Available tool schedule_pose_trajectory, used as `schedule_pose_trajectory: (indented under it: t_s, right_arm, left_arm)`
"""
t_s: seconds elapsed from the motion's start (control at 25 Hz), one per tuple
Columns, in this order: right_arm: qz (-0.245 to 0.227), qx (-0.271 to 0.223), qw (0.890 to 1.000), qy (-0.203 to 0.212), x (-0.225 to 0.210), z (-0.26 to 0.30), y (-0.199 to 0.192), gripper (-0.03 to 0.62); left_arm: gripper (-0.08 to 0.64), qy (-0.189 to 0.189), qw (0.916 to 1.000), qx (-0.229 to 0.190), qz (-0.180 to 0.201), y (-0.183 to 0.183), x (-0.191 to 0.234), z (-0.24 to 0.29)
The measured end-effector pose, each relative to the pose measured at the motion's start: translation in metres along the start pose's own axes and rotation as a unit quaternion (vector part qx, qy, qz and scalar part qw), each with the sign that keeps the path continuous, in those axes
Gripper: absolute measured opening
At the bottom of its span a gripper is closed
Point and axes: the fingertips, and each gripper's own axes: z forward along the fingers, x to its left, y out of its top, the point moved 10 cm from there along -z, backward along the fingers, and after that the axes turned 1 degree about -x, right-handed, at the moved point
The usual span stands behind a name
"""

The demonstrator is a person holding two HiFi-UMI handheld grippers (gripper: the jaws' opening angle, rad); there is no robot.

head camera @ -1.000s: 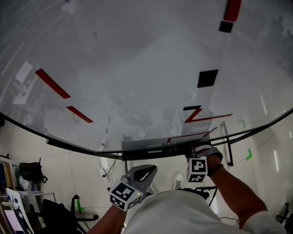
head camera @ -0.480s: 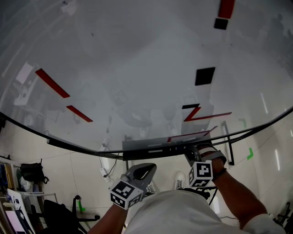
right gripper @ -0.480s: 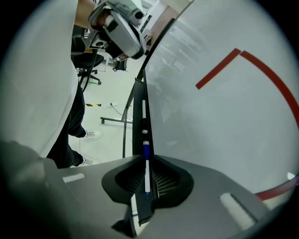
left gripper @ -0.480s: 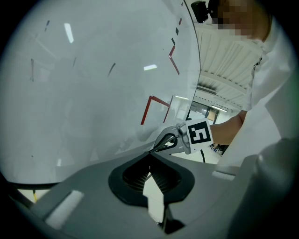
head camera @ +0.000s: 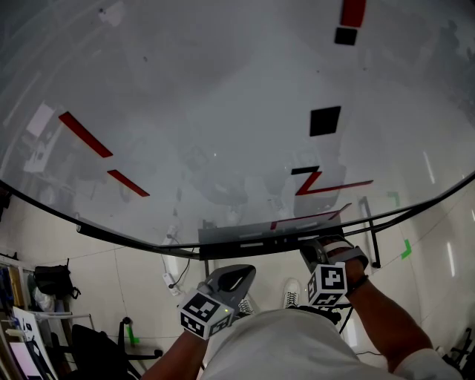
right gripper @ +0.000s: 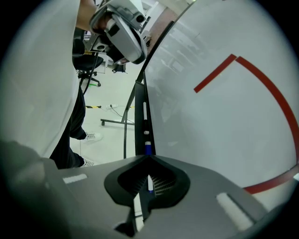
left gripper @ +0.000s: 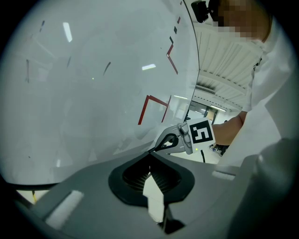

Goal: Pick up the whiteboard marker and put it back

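A whiteboard marker (right gripper: 148,148) with a blue end lies in line with the dark tray (right gripper: 139,121) under the whiteboard (head camera: 223,111). Its blue end shows just past my right gripper (right gripper: 148,157). That gripper's jaws stand closed, with a white and blue sliver between the pads. In the head view my right gripper (head camera: 310,249) points at the right end of the tray (head camera: 245,239). My left gripper (head camera: 245,270) hangs below the tray, shut and empty, and its jaws (left gripper: 150,155) meet at the tips. A white marker (right gripper: 145,112) lies farther along the tray.
Red lines (head camera: 85,135) and a red Z shape (head camera: 326,185) are drawn on the board. Black squares (head camera: 325,120) and a red strip (head camera: 352,11) stick to it. The board's wheeled stand (right gripper: 126,122), a cable (head camera: 169,278), a bag (head camera: 50,278) and a chair (head camera: 93,349) are on the floor.
My right gripper has drawn back a little from the tray, down and to the right. The view has shifted slightly, and my left gripper has barely moved.
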Motion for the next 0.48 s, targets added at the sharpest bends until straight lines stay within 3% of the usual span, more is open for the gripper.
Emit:
schedule_pose_trajectory:
  t_s: [0.16, 0.32, 0.48]
  right_arm:
    - [0.083, -0.032, 0.996, 0.018, -0.001, 0.0, -0.007, 0.002]
    - [0.162, -0.066, 0.984, 0.032, -0.005, -0.008, -0.011, 0.002]
    - [0.21, -0.088, 0.973, 0.046, -0.006, -0.015, -0.013, 0.002]
  left_arm:
    - [0.017, -0.001, 1.0, 0.001, 0.001, 0.0, -0.002, -0.001]
    - [0.017, -0.003, 1.0, 0.002, 0.001, 0.0, -0.003, -0.001]
    - [0.017, -0.003, 1.0, 0.001, -0.001, 0.0, -0.004, -0.001]
